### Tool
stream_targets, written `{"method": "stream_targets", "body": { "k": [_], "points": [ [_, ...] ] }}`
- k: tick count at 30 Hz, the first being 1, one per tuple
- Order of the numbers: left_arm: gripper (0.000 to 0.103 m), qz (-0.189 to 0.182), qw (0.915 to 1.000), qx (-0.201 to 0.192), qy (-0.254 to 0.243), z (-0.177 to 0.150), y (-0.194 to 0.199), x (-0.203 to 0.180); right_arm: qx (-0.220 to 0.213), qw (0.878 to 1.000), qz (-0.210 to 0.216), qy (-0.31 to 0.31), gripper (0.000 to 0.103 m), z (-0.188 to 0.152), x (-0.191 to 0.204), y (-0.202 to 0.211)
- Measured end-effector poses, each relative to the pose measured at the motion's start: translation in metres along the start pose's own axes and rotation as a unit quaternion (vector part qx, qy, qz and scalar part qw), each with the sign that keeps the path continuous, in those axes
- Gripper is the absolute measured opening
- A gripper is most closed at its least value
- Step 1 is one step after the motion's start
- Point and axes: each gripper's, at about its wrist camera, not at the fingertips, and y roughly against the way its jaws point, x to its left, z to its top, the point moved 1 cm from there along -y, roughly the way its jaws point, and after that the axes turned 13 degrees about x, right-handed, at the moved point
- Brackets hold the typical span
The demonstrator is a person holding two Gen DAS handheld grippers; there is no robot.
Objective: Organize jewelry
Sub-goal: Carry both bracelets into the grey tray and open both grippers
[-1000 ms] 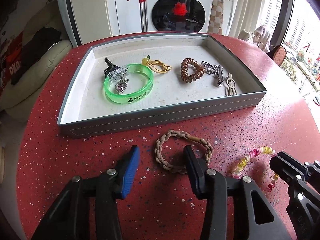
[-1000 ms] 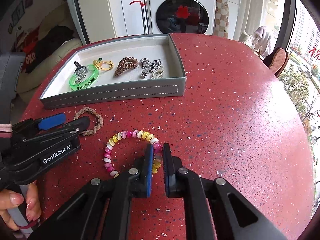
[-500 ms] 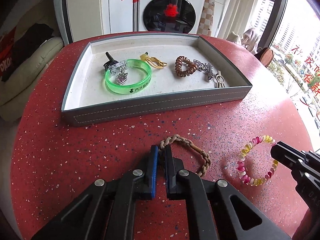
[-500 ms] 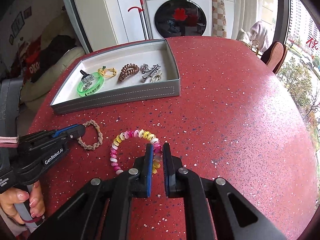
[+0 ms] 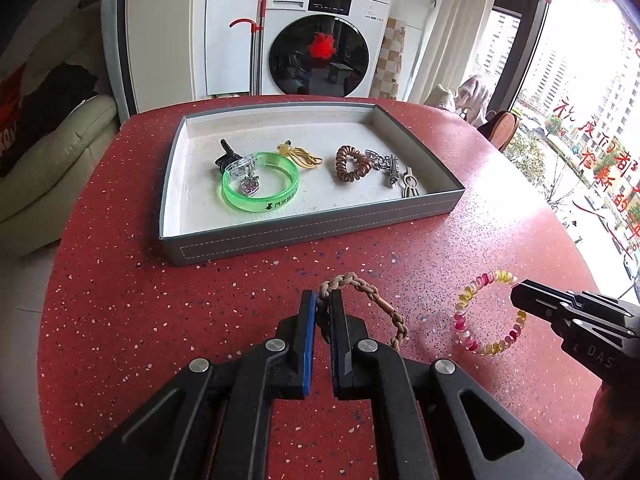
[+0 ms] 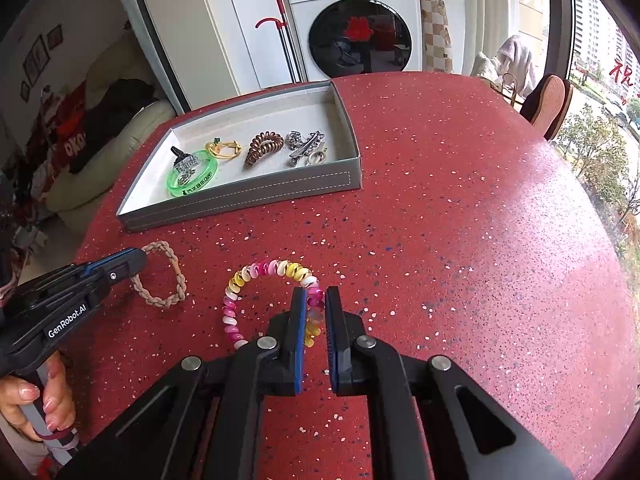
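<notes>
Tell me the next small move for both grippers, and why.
Probably lift both and carry them over the tray. The left gripper is shut on the braided bracelet, the right gripper on the beaded bracelet, and the tray's near wall stands in the way.

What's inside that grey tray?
The grey tray holds a green bangle with a clear clip over its rim, a yellow tie, a brown coil and silver clips. The black piece behind the clip is half hidden.

Red speckled table [image 5: 120, 312] bears grey tray [image 5: 312, 232], two bracelets.
</notes>
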Motion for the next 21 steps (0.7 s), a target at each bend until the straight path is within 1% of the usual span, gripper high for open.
{"method": "stream_targets", "body": {
  "k": [4, 9, 16, 21],
  "points": [
    [0.025, -0.004, 0.9999, -0.016, -0.001, 0.005, 0.009, 0.003, 0.000, 1.000, -0.002, 0.000, 0.010, 0.005, 0.003, 0.002],
    [0.025, -0.004, 0.9994, -0.033, 0.003, 0.016, 0.018, 0.011, -0.007, 1.000, 0.003, 0.000, 0.010, 0.020, 0.007, 0.008],
    [0.025, 0.004, 0.9986, -0.051, 0.015, 0.044, 0.021, 0.025, -0.021, 1.000, 0.001, 0.003, 0.010, 0.051, 0.014, 0.016],
    [0.025, 0.017, 0.9979, -0.058, 0.024, 0.069, 0.015, 0.034, -0.024, 1.000, 0.005, 0.000, 0.010, 0.078, 0.016, 0.012]
  ]
}}
